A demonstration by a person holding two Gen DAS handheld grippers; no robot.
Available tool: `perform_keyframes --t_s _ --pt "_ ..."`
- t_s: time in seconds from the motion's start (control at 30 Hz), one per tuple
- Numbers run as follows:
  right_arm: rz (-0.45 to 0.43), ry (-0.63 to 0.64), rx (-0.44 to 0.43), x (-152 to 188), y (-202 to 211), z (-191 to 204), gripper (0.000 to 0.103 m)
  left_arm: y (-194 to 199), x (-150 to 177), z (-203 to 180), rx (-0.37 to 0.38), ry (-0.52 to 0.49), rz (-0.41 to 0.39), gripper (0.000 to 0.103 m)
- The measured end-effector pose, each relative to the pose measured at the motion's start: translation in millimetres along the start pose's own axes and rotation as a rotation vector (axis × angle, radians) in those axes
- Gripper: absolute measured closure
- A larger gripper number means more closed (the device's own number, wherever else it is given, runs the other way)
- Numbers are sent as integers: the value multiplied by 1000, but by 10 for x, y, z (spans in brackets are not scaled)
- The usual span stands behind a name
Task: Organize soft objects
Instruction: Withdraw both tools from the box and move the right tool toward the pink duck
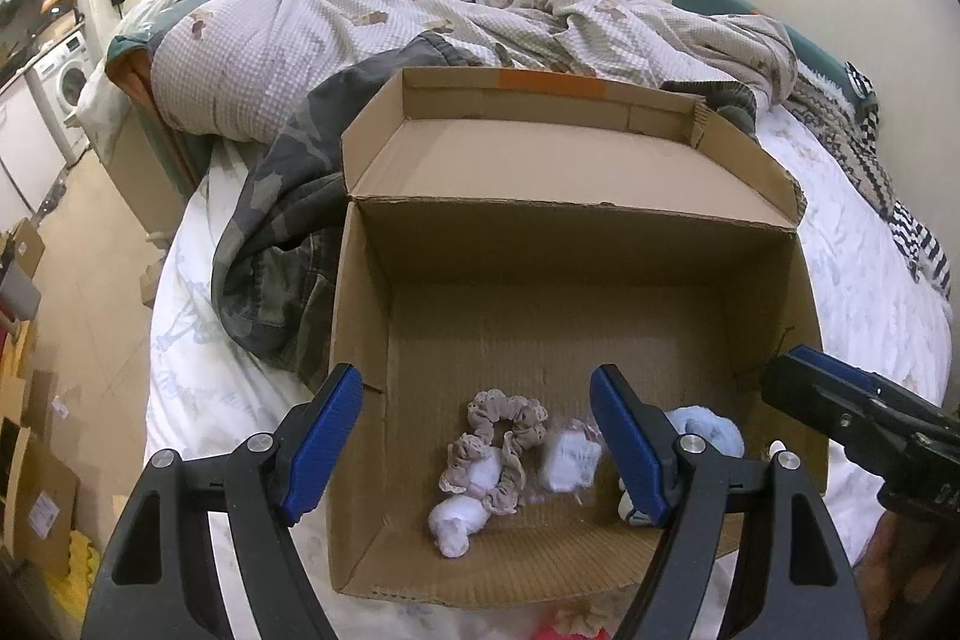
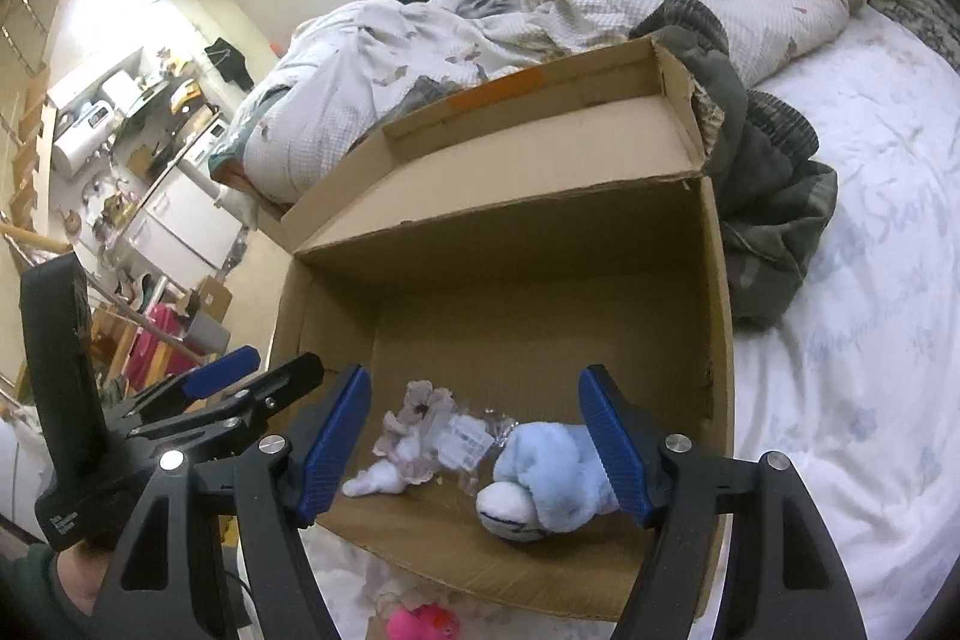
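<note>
1. Left wrist view: left tool [image 1: 477, 445] hangs wide and empty over the box [image 1: 804, 280] on the bed, scrunchie [image 1: 501, 445] dropped near its front wall.
2. Right tool [image 2: 474, 445] gapes above the blue plush [image 2: 552, 478], untouched at the box's front-right corner, apparently released for storage.

The box [image 1: 540, 244] is matt brown corrugated cardboard, ribbed on its floor; the scrunchie [image 1: 501, 436] is crinkled beige cloth, the blue toy [image 2: 558, 472] fluffy plush, and the packet [image 2: 465, 439] beside it looks like glossy clear plastic, perhaps
</note>
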State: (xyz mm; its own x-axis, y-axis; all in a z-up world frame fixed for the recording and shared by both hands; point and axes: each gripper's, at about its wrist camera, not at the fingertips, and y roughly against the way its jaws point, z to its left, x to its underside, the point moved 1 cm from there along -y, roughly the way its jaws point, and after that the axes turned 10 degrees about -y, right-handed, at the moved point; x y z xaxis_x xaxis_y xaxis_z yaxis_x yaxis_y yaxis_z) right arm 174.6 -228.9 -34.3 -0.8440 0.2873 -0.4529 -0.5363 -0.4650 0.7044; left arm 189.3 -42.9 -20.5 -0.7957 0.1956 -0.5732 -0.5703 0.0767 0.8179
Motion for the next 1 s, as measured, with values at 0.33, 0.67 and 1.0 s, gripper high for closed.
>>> perform_keyframes --t_s 0.33,0.67,1.0 --pt "-2 -18 18 14 28 -7 27 132 55 32 -19 -8 -14 27" --pt "2 33 37 139 111 110 27 347 205 143 -18 46 -6 27" --pt "-2 54 49 281 291 157 27 459 402 222 -31 90 22 27"
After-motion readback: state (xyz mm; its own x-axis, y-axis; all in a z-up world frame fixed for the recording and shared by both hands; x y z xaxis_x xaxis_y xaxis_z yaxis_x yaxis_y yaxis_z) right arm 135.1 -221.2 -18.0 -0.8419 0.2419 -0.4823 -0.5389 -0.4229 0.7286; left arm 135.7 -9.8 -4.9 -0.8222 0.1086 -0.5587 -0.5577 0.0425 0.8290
